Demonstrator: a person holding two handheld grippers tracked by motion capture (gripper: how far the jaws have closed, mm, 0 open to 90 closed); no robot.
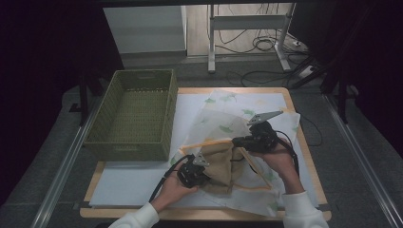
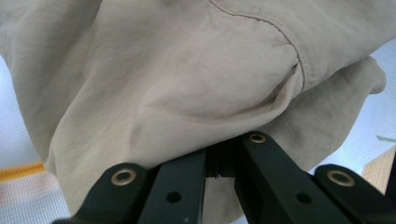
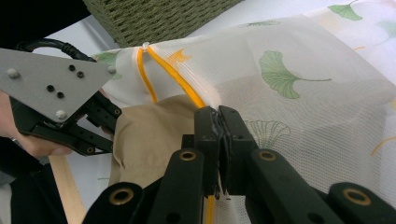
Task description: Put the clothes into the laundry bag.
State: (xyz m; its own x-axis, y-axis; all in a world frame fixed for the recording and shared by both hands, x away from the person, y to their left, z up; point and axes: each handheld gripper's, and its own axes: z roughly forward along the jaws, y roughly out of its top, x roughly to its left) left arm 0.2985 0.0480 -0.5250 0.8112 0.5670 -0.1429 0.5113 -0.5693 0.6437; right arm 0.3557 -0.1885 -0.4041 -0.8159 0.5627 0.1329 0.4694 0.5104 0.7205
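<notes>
Right gripper (image 3: 218,116) is pinched tight on the orange-trimmed rim of the mesh laundry bag (image 3: 299,93), holding its mouth up off the worktop (image 1: 304,156). Left gripper (image 2: 223,151) is clamped on the beige garment (image 2: 177,88), jaws nearly together with cloth bunched between them. The garment sits at the bag's mouth, partly under the mesh. The green woven basket (image 1: 135,114) stands just beside the bag, nearer the left gripper

beige garment (image 1: 219,164): its far part is hidden under the mesh bag (image 1: 247,121)
left gripper (image 2: 223,161): fingers' tips are buried in the cloth
basket (image 3: 154,16): cut off by the top edge
</notes>
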